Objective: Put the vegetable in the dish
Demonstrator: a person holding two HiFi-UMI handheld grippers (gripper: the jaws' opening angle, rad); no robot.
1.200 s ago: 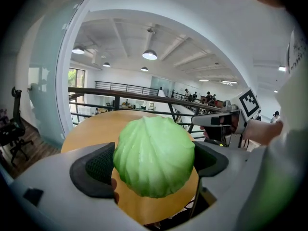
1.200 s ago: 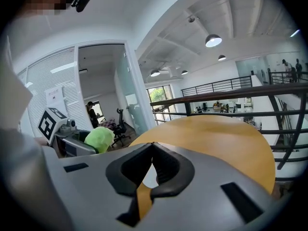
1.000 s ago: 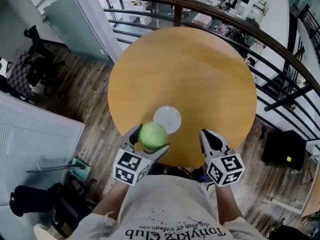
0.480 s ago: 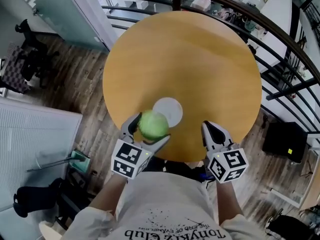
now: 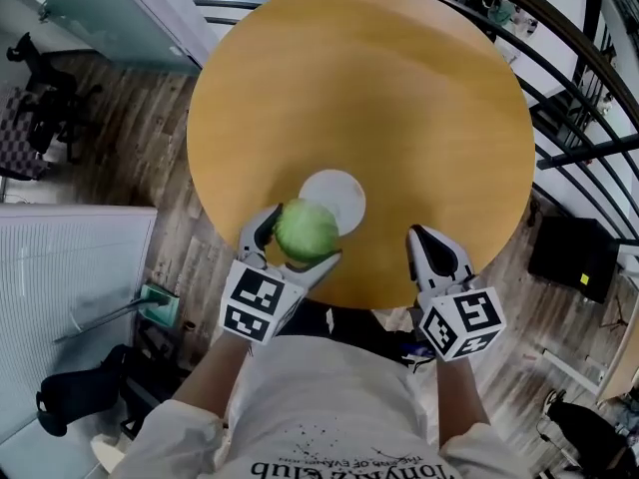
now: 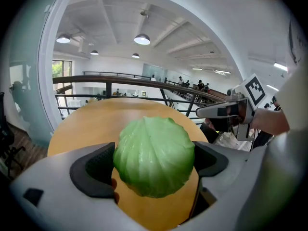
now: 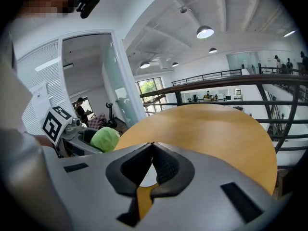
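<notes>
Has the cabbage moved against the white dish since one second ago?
No. The cabbage overlaps the dish at its near-left rim as before; only the view shifted.

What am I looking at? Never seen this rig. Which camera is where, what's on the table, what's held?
No robot: a person holds a two-jaw gripper in each hand. The top-down picture is from a head camera; the other two are from cameras riding on each gripper, looking along its jaws. The round wooden table carries a white dish. The left gripper clamps a green cabbage at the dish's near edge; the right gripper is shut, empty.
</notes>
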